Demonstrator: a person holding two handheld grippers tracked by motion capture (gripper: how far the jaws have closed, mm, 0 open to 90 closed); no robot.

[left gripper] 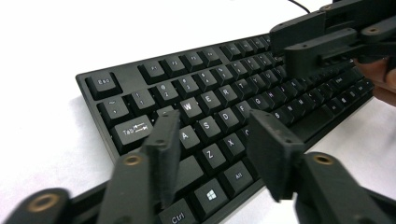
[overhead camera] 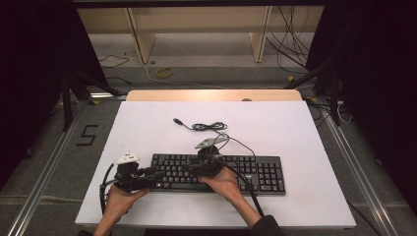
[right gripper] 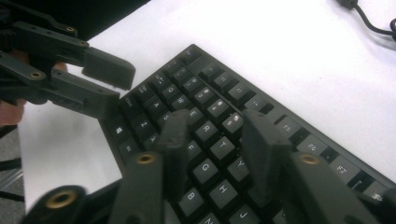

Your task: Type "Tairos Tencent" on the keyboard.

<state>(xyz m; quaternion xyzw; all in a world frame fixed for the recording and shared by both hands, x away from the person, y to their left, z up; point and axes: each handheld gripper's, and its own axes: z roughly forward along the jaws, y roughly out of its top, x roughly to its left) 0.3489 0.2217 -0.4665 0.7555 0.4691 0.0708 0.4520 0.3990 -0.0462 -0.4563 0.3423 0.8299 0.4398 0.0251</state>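
Note:
A black keyboard (overhead camera: pixel 246 172) lies across the near half of the white table (overhead camera: pixel 295 128). My left gripper (overhead camera: pixel 160 173) hovers at its left end. In the left gripper view its jaws (left gripper: pixel 215 123) stand open above the A, S, Z and X keys (left gripper: pixel 196 84), with nothing between them. My right gripper (overhead camera: pixel 193 169) points left over the keyboard's left-middle part. In the right gripper view it (right gripper: pixel 215 121) is open over the R, T and G keys (right gripper: pixel 210 70), also with nothing between the jaws. The two grippers face each other, close but apart (left gripper: pixel 299 44) (right gripper: pixel 112 84).
The keyboard's black cable (overhead camera: pixel 209 127) lies loosely coiled behind it, its plug (overhead camera: pixel 176 120) toward the far left. A wooden strip (overhead camera: pixel 214 95) edges the table's far side. Beyond it are floor cables, a yellow ring (overhead camera: pixel 164 73) and shelf legs.

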